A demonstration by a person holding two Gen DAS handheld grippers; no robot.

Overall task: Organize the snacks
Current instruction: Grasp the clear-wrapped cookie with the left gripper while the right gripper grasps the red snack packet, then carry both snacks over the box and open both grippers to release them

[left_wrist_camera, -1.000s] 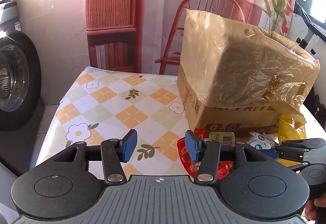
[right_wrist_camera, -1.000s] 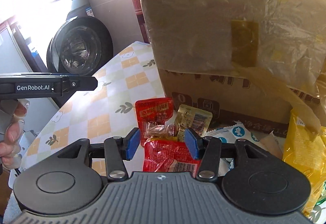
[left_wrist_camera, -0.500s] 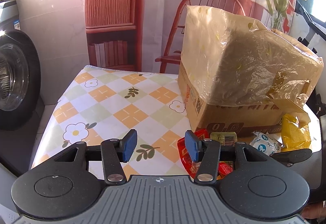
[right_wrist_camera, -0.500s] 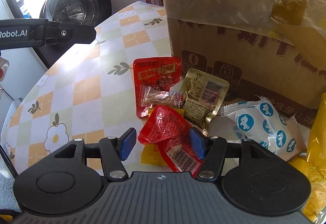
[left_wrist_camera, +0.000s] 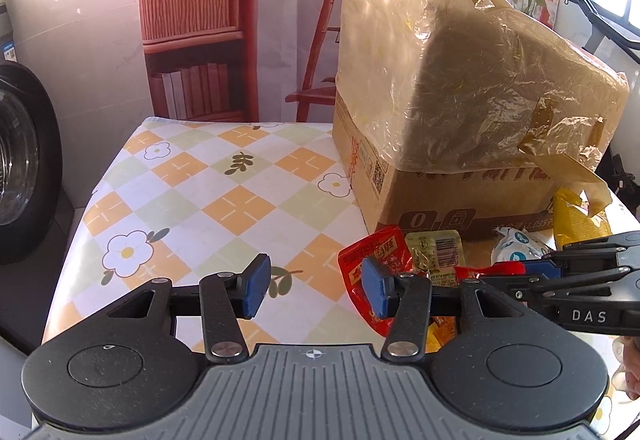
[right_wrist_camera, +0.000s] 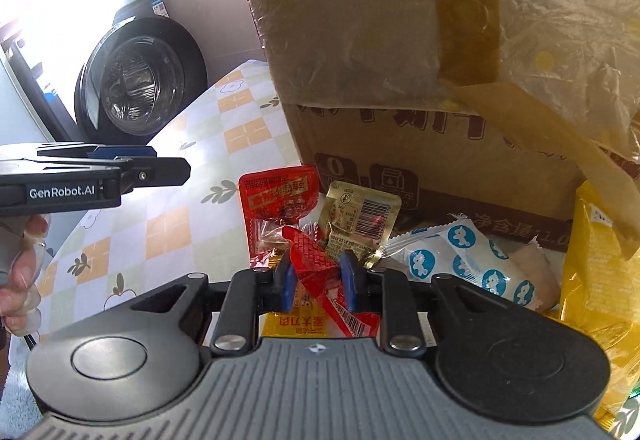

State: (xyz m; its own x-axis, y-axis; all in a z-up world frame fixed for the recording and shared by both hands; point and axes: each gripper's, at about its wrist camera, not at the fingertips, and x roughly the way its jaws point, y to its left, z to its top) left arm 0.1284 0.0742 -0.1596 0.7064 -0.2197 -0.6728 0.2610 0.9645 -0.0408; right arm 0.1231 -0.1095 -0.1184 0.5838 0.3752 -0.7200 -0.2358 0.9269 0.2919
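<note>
1. Left wrist view: the left gripper (left_wrist_camera: 316, 286) hangs over the checked tablecloth (left_wrist_camera: 224, 200), jaws apart with nothing between the blue pads.
2. A cardboard box (left_wrist_camera: 452, 200) stands on the cloth's right side, its upper part wrapped in crinkled plastic film (left_wrist_camera: 460, 88); what is inside cannot be seen.
3. The snacks lie loose at the foot of the box: a flat red packet (left_wrist_camera: 376, 252), a gold sachet (left_wrist_camera: 436, 250), a white-and-blue pack (left_wrist_camera: 516, 246) and a yellow bag (left_wrist_camera: 576, 220).
4. Right wrist view: the right gripper (right_wrist_camera: 318, 280) has just closed, its pads clamped on a crumpled red snack wrapper (right_wrist_camera: 314, 258) at the near edge of the pile.
5. Beneath the wrapper lies a yellow packet (right_wrist_camera: 296, 326); the flat red packet, gold sachet, white-and-blue pack and yellow bag lie between it and the box.
6. The left gripper enters from the left side, held by a hand (right_wrist_camera: 22, 272).
</note>
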